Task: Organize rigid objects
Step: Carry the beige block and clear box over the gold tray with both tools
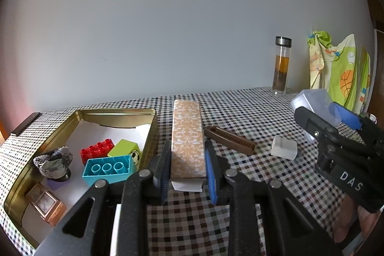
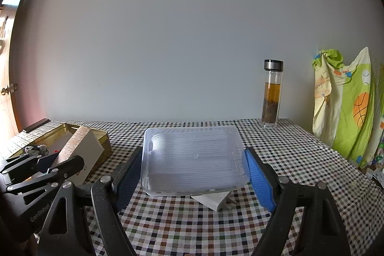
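My left gripper (image 1: 188, 169) is shut on a long orange-and-white patterned box (image 1: 188, 138) and holds it above the checkered table, just right of the open gold tin (image 1: 153, 128). The tin holds a red brick (image 1: 97, 150), a teal brick (image 1: 108, 169), a green block (image 1: 126, 150), a grey rock (image 1: 54, 162) and a copper frame (image 1: 45, 204). My right gripper (image 2: 193, 174) is shut on a clear plastic container (image 2: 193, 157), lifted off the table; it also shows in the left wrist view (image 1: 316, 104). A brown comb (image 1: 229, 139) and a white charger block (image 1: 284, 148) lie on the table.
A glass tea bottle (image 2: 272, 94) stands at the back by the wall. A green patterned cloth (image 2: 345, 102) hangs at the right edge. The white charger block (image 2: 213, 200) lies under the clear container. The patterned box (image 2: 80, 150) sits left in the right wrist view.
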Demonstrator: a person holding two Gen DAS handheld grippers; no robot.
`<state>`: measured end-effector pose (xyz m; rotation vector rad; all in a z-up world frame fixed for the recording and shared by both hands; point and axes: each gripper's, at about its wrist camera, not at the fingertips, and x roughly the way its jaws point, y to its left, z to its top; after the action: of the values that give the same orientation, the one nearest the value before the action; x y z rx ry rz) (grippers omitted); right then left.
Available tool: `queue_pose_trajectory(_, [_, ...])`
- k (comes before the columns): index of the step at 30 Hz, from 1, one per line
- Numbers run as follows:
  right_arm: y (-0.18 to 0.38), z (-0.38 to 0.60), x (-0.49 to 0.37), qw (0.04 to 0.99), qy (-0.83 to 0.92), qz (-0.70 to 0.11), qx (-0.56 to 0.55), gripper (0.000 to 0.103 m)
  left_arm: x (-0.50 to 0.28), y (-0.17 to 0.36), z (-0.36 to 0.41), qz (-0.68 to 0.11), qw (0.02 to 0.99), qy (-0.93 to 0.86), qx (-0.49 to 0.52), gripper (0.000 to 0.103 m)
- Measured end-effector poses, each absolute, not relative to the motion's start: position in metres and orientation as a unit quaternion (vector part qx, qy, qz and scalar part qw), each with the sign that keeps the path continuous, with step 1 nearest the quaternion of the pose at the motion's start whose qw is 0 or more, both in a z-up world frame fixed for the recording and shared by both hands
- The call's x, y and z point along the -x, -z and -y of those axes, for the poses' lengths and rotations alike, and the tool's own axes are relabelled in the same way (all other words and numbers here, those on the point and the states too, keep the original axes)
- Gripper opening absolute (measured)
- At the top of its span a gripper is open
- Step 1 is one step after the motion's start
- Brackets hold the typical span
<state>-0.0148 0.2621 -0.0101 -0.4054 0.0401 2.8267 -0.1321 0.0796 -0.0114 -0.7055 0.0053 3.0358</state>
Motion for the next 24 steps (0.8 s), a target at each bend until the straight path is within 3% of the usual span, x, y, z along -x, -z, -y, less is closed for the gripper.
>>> queue_pose_trajectory(24, [0.009,-0.238,0.006,0.118,-0.984,-0.009,0.136,0.083,0.104,0.007,-0.054,0.009,-0.005,-0.979,0.204,0.024])
